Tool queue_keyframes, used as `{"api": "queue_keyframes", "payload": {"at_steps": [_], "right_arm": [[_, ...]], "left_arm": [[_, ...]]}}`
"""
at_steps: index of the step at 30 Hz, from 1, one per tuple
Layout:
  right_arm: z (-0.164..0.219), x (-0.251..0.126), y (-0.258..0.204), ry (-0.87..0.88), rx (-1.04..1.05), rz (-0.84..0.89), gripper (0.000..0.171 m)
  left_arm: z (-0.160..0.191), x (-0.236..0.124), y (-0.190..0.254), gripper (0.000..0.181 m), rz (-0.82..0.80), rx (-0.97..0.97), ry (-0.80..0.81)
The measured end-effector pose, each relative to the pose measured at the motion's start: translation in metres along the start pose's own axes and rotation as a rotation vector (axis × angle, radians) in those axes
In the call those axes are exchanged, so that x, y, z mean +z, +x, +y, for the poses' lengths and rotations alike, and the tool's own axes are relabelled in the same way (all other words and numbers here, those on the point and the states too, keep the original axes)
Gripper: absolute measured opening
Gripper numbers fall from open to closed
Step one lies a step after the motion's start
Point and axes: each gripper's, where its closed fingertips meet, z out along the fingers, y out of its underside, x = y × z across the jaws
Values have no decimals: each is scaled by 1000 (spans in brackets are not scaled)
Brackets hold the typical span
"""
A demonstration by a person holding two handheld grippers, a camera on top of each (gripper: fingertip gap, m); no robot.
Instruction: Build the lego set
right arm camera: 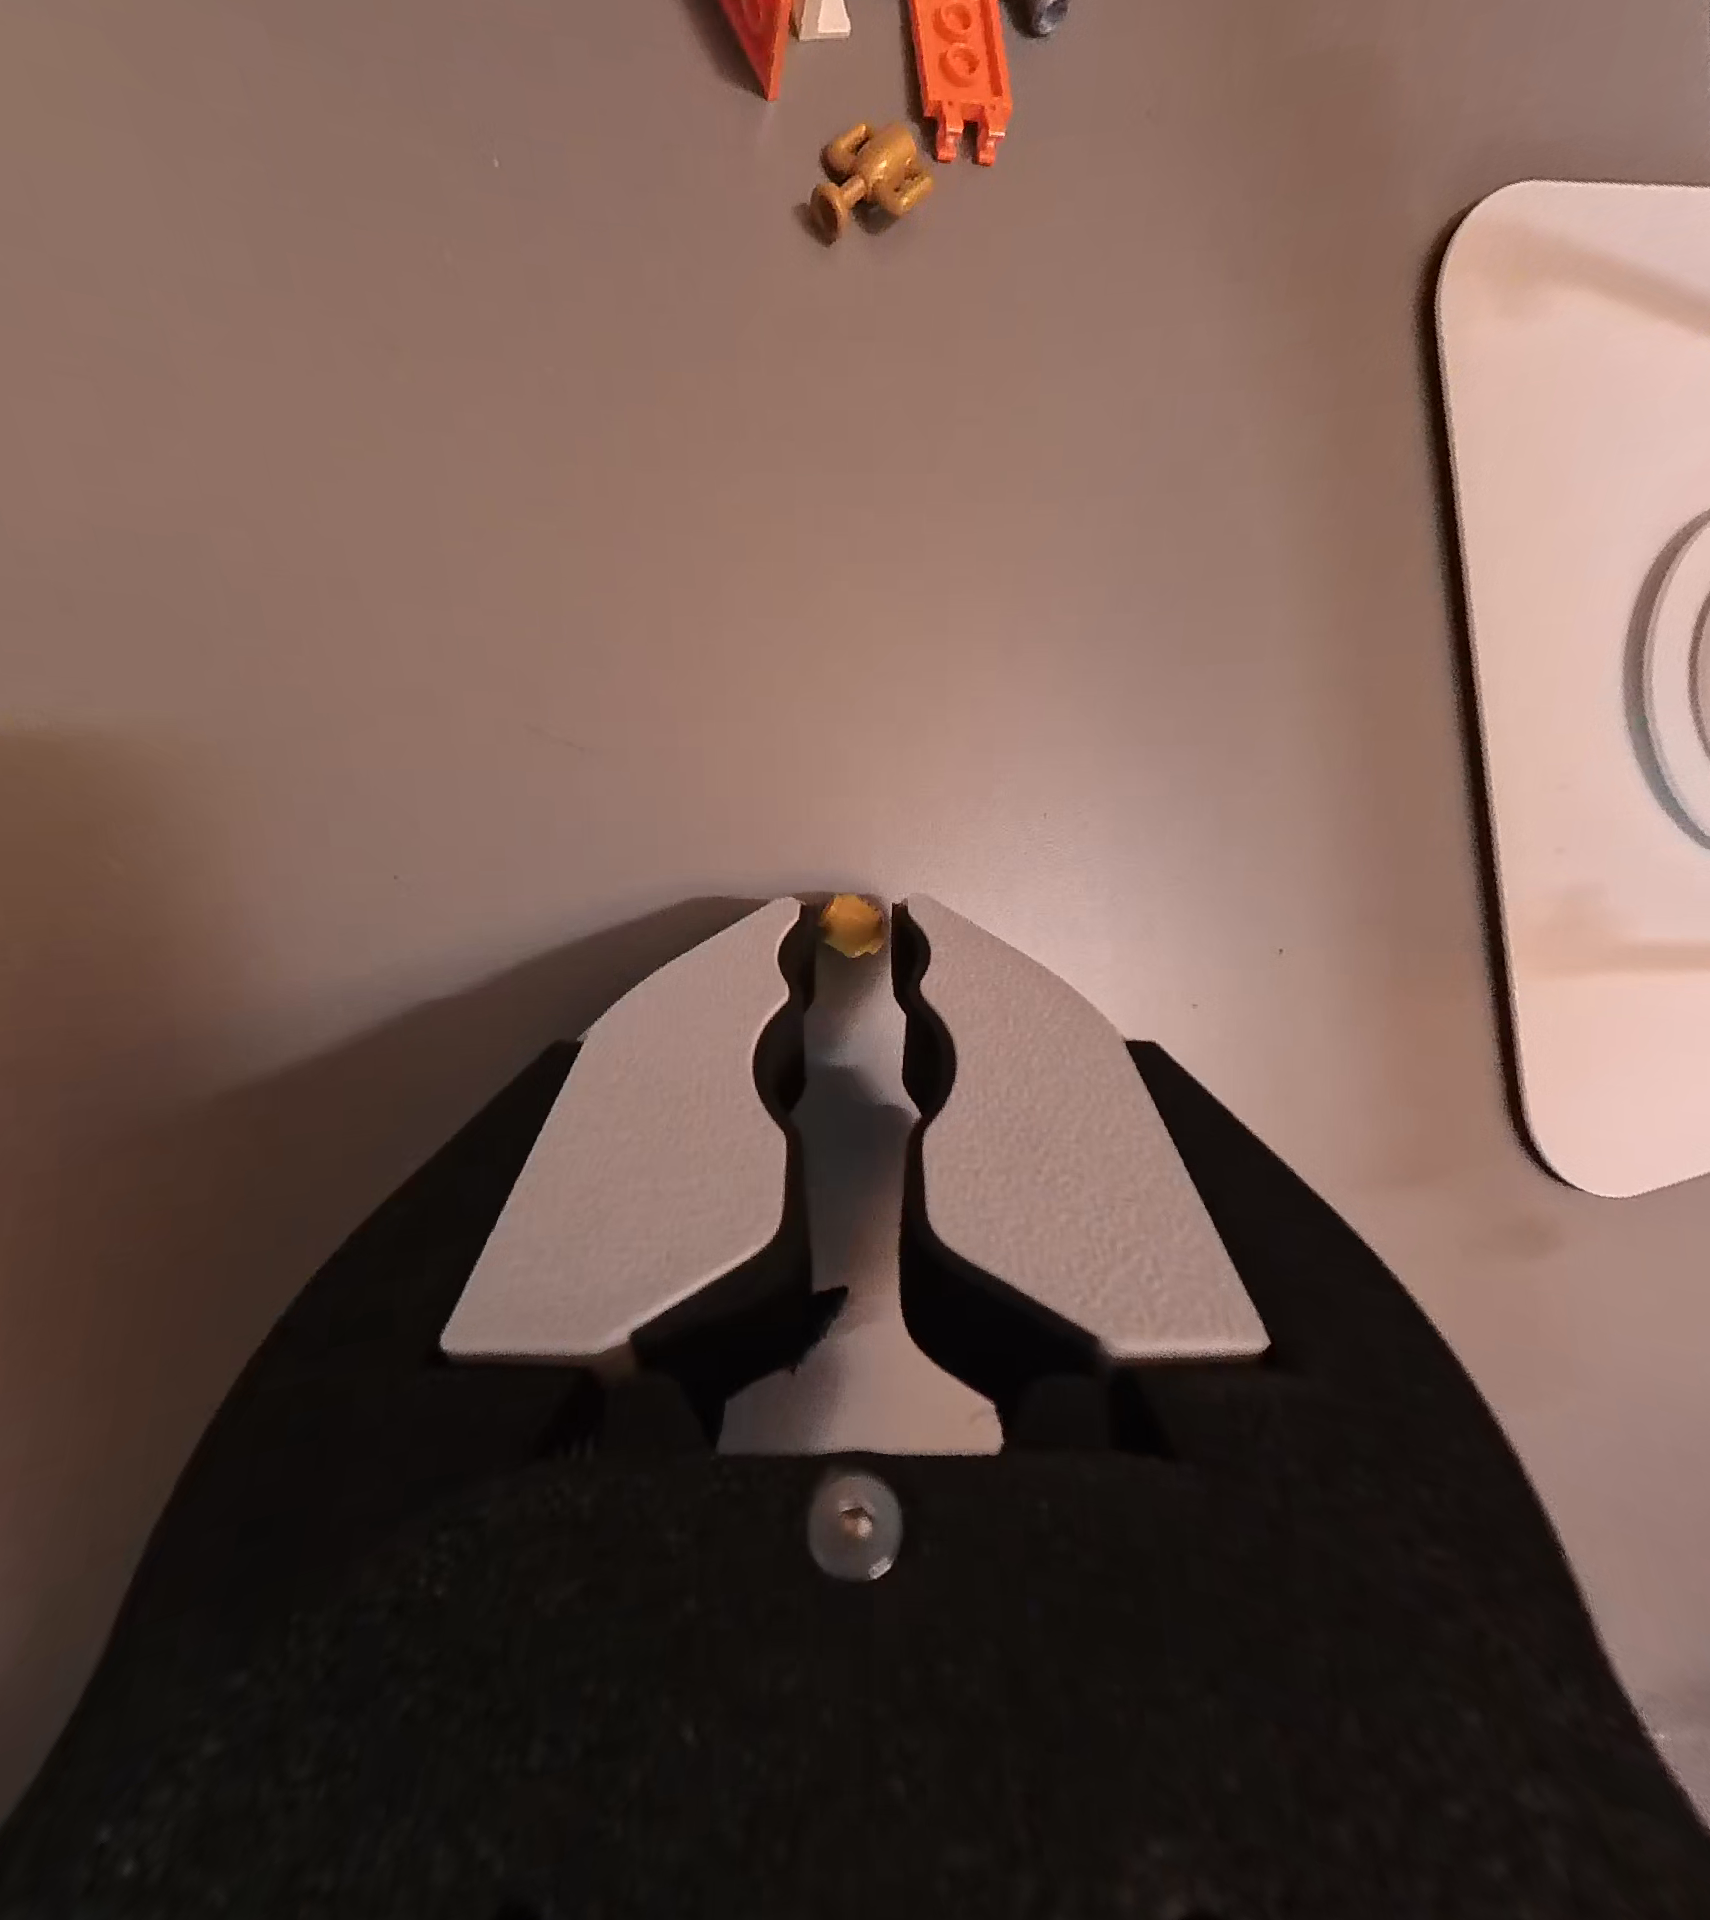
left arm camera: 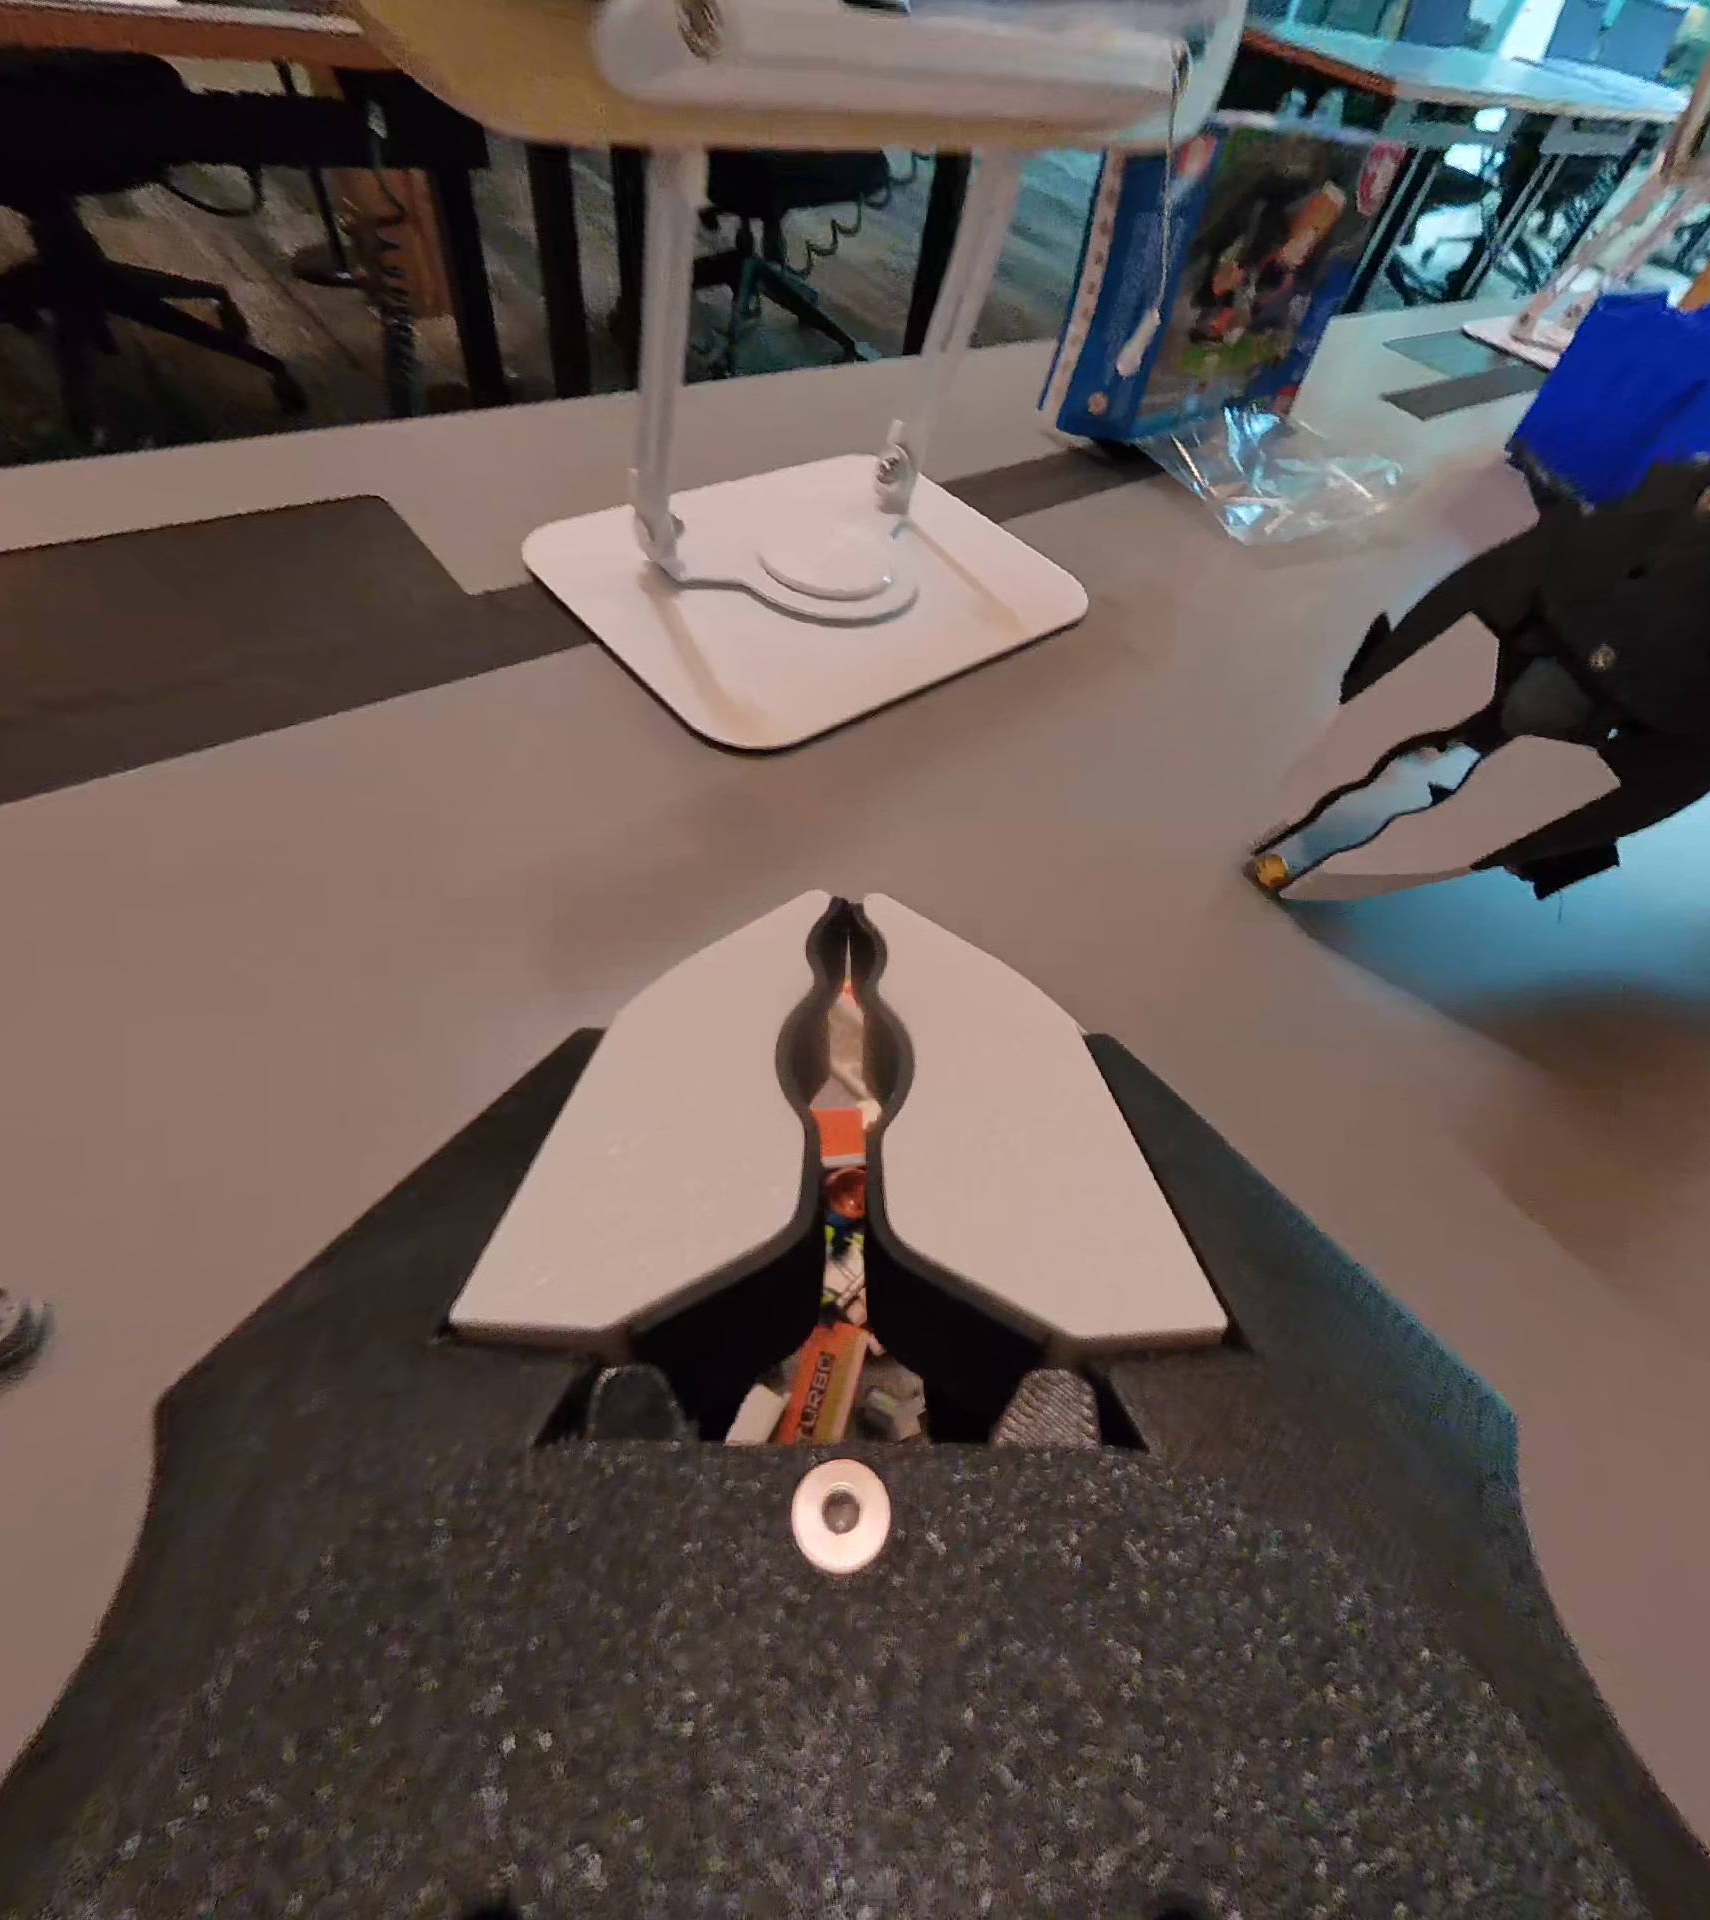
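- My right gripper [right arm camera: 854,914]: matte grey, wavy-edged fingers pinching a small faceted gold stud [right arm camera: 851,923] at their tips, near the white stand base [right arm camera: 1557,727].
- My left gripper [left arm camera: 848,906]: fingertips pressed together; orange and white lego pieces [left arm camera: 835,1382] lie beneath, nearer me than that base.
- Gold trophy piece [right arm camera: 870,179] beside the studded orange plate [right arm camera: 960,78].
- Printed blue box [left arm camera: 1215,281] behind.

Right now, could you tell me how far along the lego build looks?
Early, I'd judge. The left claw is shut; a partly built orange model shows through its gap. The right claw brackets a small yellow piece, a gap showing beside it. An orange plate and gold trophy lie loose.
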Motion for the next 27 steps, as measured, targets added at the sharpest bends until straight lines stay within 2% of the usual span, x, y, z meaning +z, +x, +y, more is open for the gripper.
{"api": "queue_keyframes", "payload": {"at_steps": [4, 10, 15, 18, 27], "right_arm": [[-13, -10, 7, 89, 45, 42, 15], [-59, -65, 26, 481, 250, 209, 26], [-63, -92, 14, 698, 406, 281, 30], [-54, -91, 8, 714, 423, 303, 30], [-23, -68, 23, 558, 438, 343, 30]], "left_arm": [[-11, -15, -13, 0, -46, -12, 41], [-5, -26, -27, 2, -136, 45, 6], [3, -28, -30, 4, -161, 103, -43], [9, -26, -30, 5, -161, 114, -60], [31, -8, -27, 5, -153, 149, -129]]}}
